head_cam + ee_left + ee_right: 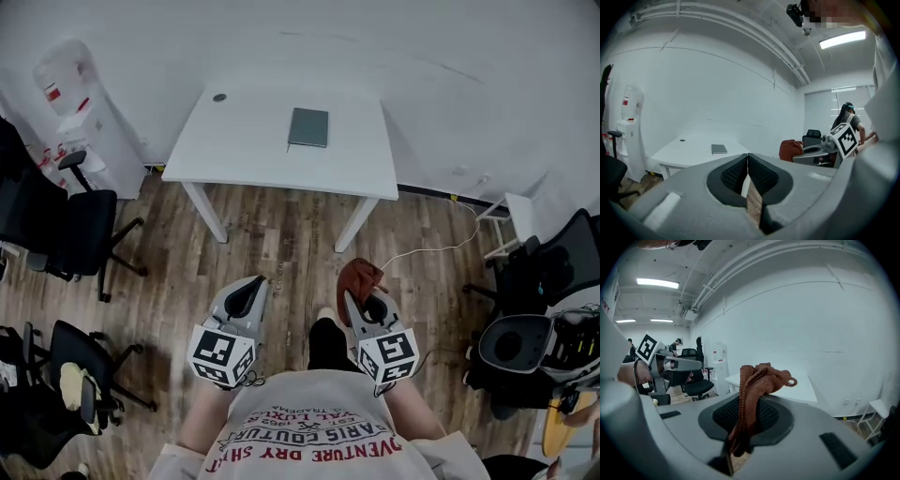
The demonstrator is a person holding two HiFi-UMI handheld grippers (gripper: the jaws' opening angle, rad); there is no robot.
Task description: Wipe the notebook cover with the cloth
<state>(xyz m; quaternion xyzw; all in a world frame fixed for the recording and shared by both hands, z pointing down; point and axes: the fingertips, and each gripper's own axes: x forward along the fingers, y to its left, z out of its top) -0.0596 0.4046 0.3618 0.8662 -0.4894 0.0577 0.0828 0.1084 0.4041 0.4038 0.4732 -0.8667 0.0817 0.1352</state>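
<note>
A dark grey-green notebook [308, 127] lies flat on the white table [244, 150], far ahead of both grippers; the left gripper view shows the notebook [719, 149] small on the table [689, 152]. My right gripper [364, 293] is shut on a brown knitted cloth [359, 278], which bunches up above the jaws in the right gripper view, where the cloth [757, 385] hides part of the table behind it. My left gripper [251, 292] is shut with nothing between its pads [740, 176]. Both grippers hang over the wooden floor, well short of the table.
A water dispenser [80, 112] stands left of the table. Black office chairs [70, 234] sit at the left, another chair [553, 267] and a round bin [514, 345] at the right. A white cable [431, 251] runs across the floor. A small white stool [514, 220] stands by the wall.
</note>
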